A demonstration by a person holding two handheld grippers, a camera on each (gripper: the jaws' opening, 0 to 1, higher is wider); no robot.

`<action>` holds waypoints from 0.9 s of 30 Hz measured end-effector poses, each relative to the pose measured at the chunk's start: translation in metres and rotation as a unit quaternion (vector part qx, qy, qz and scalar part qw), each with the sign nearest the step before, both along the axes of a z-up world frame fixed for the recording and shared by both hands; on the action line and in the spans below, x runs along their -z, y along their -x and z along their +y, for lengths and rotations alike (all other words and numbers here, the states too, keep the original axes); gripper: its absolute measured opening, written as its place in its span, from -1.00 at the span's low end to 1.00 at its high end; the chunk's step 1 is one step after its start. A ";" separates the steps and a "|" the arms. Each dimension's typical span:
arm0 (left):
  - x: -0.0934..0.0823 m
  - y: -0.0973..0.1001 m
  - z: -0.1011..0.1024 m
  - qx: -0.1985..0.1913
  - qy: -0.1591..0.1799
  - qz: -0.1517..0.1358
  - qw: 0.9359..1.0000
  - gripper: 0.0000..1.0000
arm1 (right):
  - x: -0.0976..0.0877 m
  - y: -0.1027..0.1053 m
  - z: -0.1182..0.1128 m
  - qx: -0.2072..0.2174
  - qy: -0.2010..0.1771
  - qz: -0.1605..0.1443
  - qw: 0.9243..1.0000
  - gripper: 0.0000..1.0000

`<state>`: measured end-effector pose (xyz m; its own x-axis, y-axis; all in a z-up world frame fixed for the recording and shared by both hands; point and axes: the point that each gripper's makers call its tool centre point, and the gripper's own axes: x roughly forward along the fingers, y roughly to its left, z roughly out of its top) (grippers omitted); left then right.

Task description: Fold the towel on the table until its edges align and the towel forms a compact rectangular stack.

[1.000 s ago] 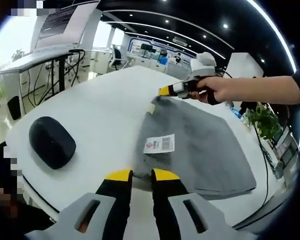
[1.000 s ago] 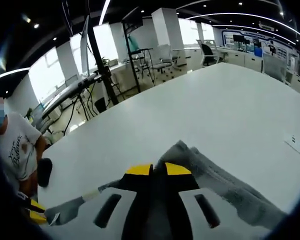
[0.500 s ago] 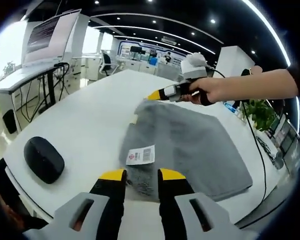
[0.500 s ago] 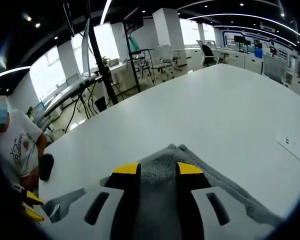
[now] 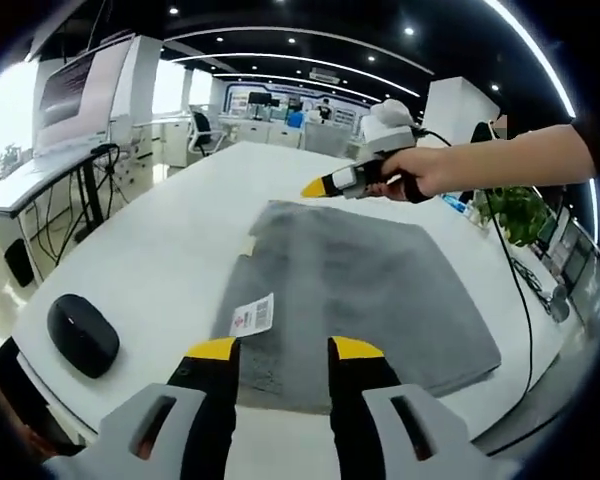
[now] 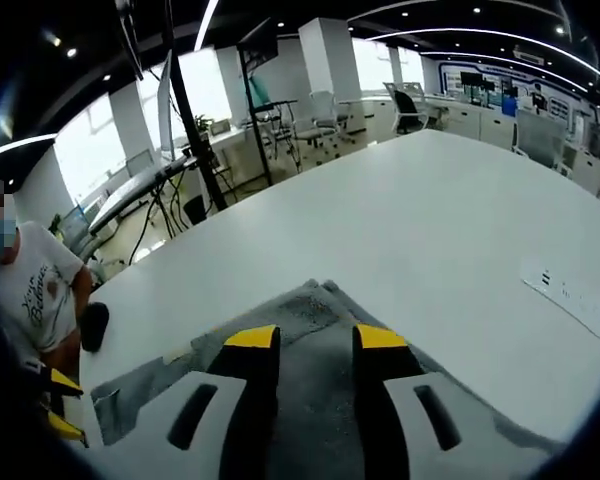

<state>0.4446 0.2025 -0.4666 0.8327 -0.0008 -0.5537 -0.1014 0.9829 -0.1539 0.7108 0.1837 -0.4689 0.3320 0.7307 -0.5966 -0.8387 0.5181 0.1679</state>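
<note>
Here the white desk spreads across the middle of the left gripper view, and the grey towel lies flat on it at centre frame, a white barcode label on its lower left part. The left gripper rises from the bottom edge, released, jaws parted over the towel's near edge. The right gripper, held in a hand at upper right, hovers by the towel's far corner; in its own view its jaws stand apart, empty. A black mouse sits at lower left.
</note>
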 end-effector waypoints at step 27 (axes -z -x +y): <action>-0.006 -0.017 -0.063 0.105 0.005 -0.005 0.994 0.17 | -0.002 -0.003 -0.062 -0.041 0.057 -0.037 0.997 -0.26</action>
<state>0.4616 0.1397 -0.4601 0.8187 -0.1813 -0.5448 0.1082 0.9806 -0.1637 0.7134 0.1222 -0.4667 0.3211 0.6852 -0.6537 -0.8865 0.4604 0.0471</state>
